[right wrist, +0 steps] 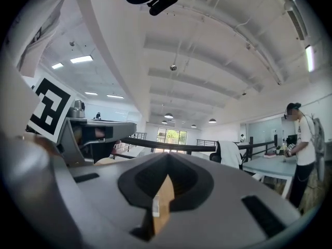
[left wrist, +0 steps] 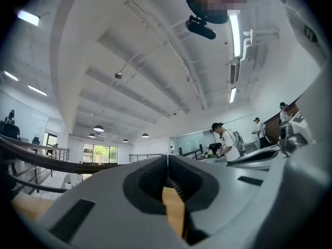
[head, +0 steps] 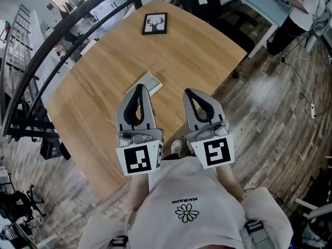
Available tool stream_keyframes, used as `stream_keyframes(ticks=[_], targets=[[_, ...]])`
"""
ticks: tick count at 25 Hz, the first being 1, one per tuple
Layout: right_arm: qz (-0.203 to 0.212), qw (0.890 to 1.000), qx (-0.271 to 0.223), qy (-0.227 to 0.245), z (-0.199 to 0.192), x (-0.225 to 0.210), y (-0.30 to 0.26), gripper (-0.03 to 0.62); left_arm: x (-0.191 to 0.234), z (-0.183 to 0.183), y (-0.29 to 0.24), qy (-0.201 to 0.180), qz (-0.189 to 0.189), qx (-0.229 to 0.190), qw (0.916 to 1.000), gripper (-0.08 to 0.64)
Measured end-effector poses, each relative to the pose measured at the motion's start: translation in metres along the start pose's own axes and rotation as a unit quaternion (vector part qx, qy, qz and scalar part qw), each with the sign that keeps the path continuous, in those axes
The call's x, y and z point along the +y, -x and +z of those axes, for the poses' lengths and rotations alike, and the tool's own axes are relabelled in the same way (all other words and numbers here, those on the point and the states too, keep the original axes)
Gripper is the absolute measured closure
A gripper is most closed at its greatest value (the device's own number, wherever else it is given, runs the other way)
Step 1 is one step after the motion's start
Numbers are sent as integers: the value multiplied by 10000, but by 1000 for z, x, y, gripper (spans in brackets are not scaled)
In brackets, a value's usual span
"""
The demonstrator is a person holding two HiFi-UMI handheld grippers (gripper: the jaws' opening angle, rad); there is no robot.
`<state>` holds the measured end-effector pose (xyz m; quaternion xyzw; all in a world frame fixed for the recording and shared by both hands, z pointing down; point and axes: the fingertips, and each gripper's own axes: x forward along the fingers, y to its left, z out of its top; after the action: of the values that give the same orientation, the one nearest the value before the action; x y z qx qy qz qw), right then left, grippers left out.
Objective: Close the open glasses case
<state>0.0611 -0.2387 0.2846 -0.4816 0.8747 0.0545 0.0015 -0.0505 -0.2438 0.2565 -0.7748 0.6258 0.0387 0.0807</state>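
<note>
At far left of the head view, dark curved railing past the edge of the wooden counter. Next over, left claw above the counter's near part, pointing away from the body, left marker cube at its back end. Shut tight in its own view: jaws meeting in one seam, nothing between them, only a sliver of wood showing through the gap lower down. Roughly level in that view, with ceiling and a far window wall ahead.

Just beyond that claw's tip, glasses case: pale, flat, lying around the middle of the counter, near end hidden by the tip. Touching or apart, cannot tell. Lid open or down, cannot tell from this angle.

Farther up the counter, near its far edge, black picture frame with an antler drawing, well apart from the case.

To the right, right claw, beside the left one, about parallel and apart from it, right marker cube behind. Also shut in its own view: jaws together, empty, with a wood sliver and a small pale bit seen through the gap below. Off to the case's right, not touching it.

Below both cubes, white shirt with a daisy print. Right of the counter, wooden plank floor. At far top right, another person in white top and dark trousers.
</note>
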Motion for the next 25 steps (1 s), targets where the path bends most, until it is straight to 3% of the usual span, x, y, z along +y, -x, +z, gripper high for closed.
stream_keyframes(ticks=[8,12,15,20,25], targets=[[231,9997,33,15,-3,-12,-1,584,11,-10,-8,303,478,150,9983,540],[509,9987,6,76,-3,-6,-4,584,16,-20,-26,330,425,195,9984,536],[615,9981,4,81,-3,-2,-5,584,21,-32,-43,366,341,252,9984,416],[759,9970,58,138,-7,1,-8,584,27,-83,-62,570,155,767,9953,323],[875,9959,152,163,-14,5,-12,584,37,-155,-69,778,241,1501,9853,299]])
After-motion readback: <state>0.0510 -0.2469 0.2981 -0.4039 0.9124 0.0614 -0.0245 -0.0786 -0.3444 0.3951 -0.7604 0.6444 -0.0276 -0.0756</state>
